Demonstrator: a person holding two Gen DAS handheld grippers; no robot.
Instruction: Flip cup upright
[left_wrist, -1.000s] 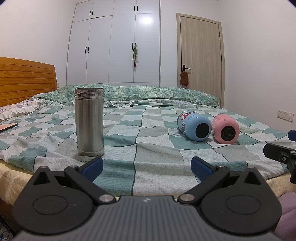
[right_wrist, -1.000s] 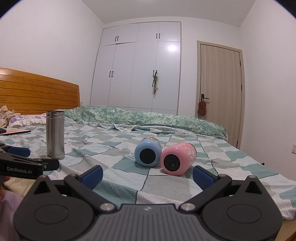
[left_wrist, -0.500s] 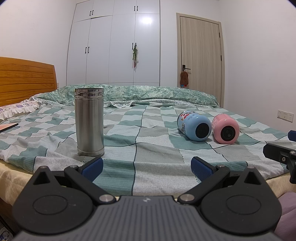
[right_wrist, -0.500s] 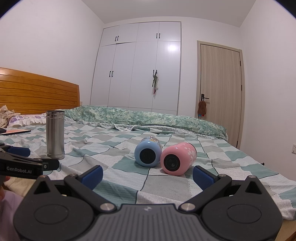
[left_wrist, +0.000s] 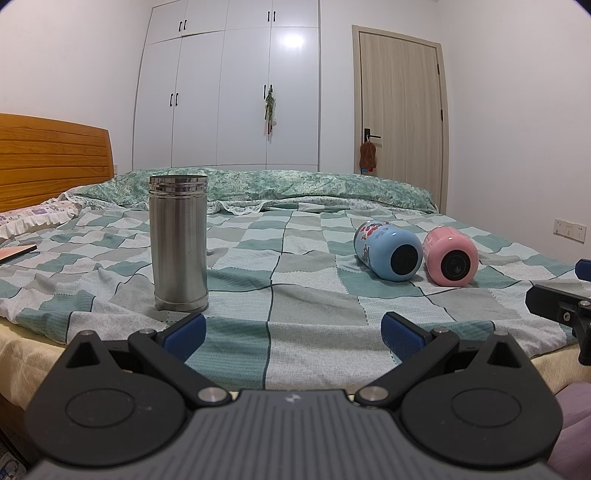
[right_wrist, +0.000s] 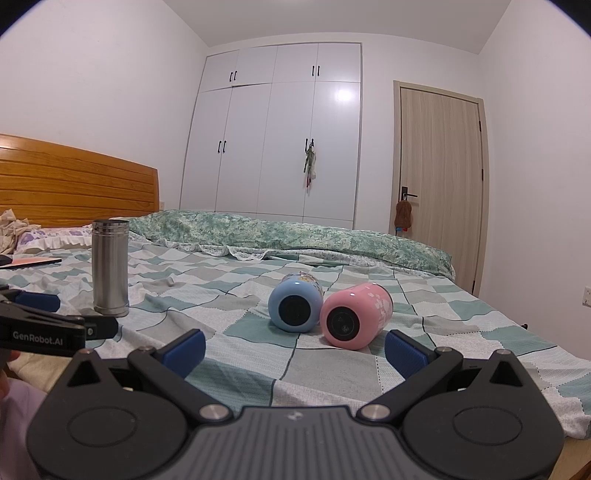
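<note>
A blue cup (left_wrist: 388, 250) (right_wrist: 294, 304) and a pink cup (left_wrist: 450, 256) (right_wrist: 355, 320) lie on their sides, side by side on the checked bedspread (left_wrist: 306, 295), bases toward me. A steel cup (left_wrist: 178, 243) (right_wrist: 110, 272) stands upright to their left. My left gripper (left_wrist: 291, 332) is open and empty at the bed's near edge, just right of the steel cup. My right gripper (right_wrist: 293, 349) is open and empty, a short way in front of the two lying cups.
A wooden headboard (left_wrist: 51, 162) and pillows (right_wrist: 40, 236) are at the left. A folded green quilt (left_wrist: 295, 188) lies along the far side of the bed. A flat pinkish item (right_wrist: 33, 263) lies near the pillows. A wardrobe (left_wrist: 229, 85) and a door (left_wrist: 400, 114) stand behind.
</note>
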